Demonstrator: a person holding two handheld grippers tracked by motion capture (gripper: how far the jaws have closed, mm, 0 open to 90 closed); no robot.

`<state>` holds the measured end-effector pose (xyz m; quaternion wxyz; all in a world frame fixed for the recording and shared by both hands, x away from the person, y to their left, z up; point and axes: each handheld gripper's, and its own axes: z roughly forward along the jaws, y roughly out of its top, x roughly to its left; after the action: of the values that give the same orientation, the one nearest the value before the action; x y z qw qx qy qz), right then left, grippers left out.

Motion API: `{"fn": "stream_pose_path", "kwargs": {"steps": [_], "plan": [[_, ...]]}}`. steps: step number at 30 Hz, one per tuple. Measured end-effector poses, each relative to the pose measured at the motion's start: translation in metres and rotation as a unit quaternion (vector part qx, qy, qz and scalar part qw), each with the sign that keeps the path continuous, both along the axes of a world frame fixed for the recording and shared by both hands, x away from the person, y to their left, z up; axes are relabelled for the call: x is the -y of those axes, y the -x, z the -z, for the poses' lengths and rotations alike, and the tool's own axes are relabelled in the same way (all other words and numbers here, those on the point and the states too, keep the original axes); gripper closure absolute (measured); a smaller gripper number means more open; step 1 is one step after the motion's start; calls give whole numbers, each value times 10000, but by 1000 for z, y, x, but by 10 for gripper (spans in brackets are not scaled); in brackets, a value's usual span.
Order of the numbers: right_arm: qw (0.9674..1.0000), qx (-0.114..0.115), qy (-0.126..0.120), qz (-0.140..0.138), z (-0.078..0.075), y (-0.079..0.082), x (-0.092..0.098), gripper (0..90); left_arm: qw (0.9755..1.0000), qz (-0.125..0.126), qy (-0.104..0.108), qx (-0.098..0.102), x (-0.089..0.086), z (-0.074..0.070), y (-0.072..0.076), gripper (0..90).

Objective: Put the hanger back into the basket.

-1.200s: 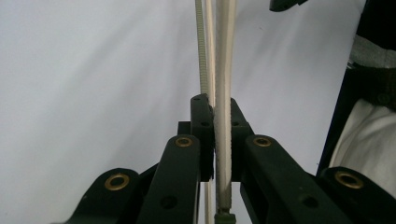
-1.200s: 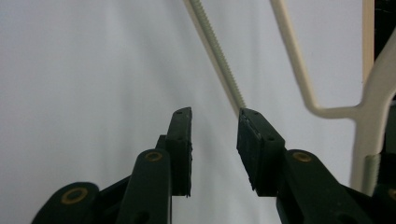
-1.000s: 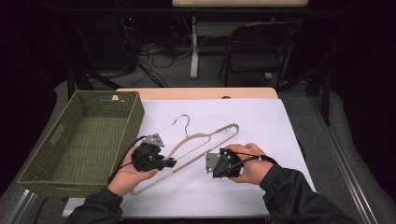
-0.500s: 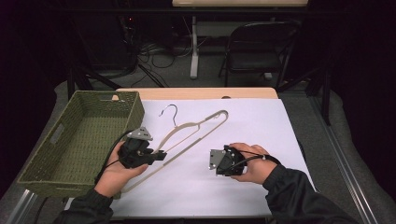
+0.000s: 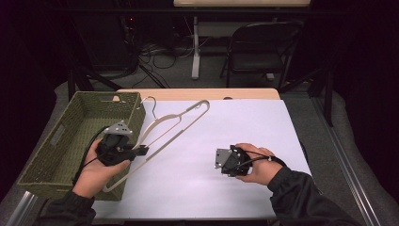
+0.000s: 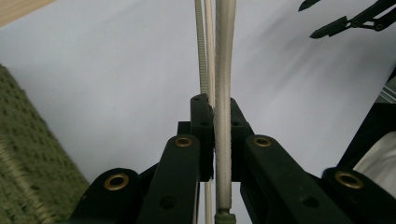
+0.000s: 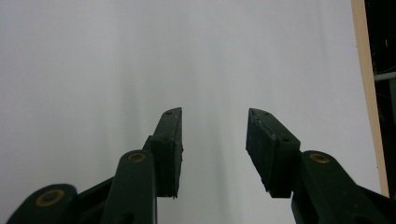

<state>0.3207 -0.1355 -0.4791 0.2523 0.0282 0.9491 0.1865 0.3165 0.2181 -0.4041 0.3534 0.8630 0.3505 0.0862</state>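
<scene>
Now your left gripper [image 5: 141,151] pinches the cream clothes hanger [image 5: 164,134] by its lower arm, left of centre in the high view. Its long axis runs from lower left up toward the hook beside the green wicker basket [image 5: 51,155]. Your right gripper [image 7: 214,144], jaws just opening with nothing between them, sits well apart at lower right.
</scene>
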Motion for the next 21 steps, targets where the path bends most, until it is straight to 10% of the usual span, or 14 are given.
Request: {"fn": "stream_pose_path", "kwargs": {"steps": [21], "plan": [[9997, -28, -147, 200, 0, -6, 14, 537, 9993, -341, 16, 163, -36, -33, 4, 875]]}}
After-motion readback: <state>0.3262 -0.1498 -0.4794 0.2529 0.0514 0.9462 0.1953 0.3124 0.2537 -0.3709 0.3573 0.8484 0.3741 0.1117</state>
